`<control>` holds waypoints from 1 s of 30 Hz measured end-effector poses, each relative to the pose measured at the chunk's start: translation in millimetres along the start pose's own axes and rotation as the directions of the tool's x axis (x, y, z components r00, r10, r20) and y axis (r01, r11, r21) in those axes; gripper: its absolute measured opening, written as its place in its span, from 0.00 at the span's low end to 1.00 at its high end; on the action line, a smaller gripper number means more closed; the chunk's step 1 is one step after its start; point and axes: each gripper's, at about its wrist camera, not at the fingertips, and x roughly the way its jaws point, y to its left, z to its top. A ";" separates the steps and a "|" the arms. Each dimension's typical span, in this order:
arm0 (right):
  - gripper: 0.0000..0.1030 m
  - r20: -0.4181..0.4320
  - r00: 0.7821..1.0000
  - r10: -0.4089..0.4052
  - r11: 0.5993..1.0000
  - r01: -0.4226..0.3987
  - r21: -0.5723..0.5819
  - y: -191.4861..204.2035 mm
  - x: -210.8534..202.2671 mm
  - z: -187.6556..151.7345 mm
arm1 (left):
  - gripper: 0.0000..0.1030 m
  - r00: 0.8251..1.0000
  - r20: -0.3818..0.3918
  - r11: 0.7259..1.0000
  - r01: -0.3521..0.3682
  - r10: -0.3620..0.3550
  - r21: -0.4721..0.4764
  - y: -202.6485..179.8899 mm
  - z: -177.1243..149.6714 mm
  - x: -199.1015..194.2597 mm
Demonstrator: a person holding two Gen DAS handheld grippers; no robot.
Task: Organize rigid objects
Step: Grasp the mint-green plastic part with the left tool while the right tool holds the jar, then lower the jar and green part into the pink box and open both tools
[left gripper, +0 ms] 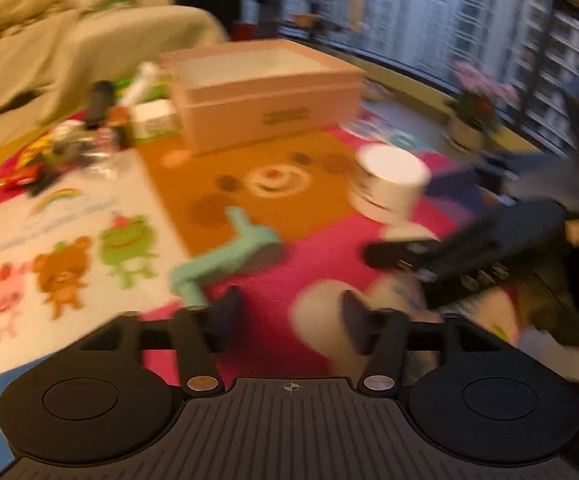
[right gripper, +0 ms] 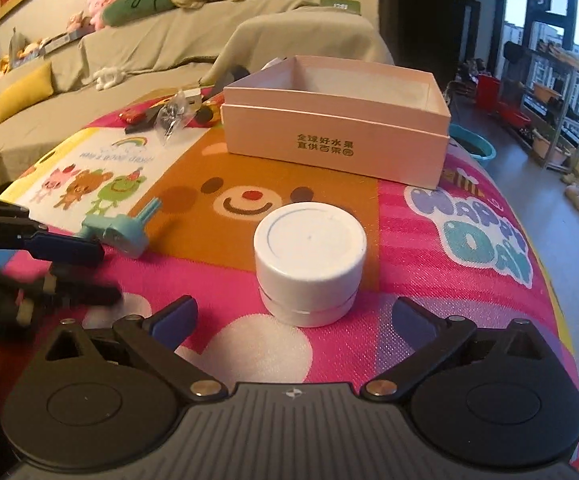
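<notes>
A white round jar (right gripper: 310, 258) stands on the colourful play mat (right gripper: 429, 300), just ahead of my right gripper (right gripper: 294, 320), which is open and empty with its fingers either side of the jar's near face. The jar also shows in the blurred left wrist view (left gripper: 387, 184). A teal plastic tool (left gripper: 225, 256) lies on the mat just ahead of my left gripper (left gripper: 289, 320), which is open and empty; the tool shows in the right wrist view (right gripper: 123, 230) too. An open pink box (right gripper: 337, 120) stands behind them and also shows in the left wrist view (left gripper: 265, 100).
A pile of small items (left gripper: 85, 136) lies left of the box, by a covered sofa (right gripper: 149, 48). The right gripper (left gripper: 469, 256) shows at right in the left wrist view. The left gripper (right gripper: 41, 264) shows at left in the right wrist view. The mat's edge drops off at right.
</notes>
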 end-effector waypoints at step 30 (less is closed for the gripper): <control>0.86 0.071 0.997 -0.023 0.997 0.028 -0.071 9.8 -3.0 4.4 | 0.74 0.981 0.133 0.971 -0.112 0.143 -0.213 21.1 -1.5 9.1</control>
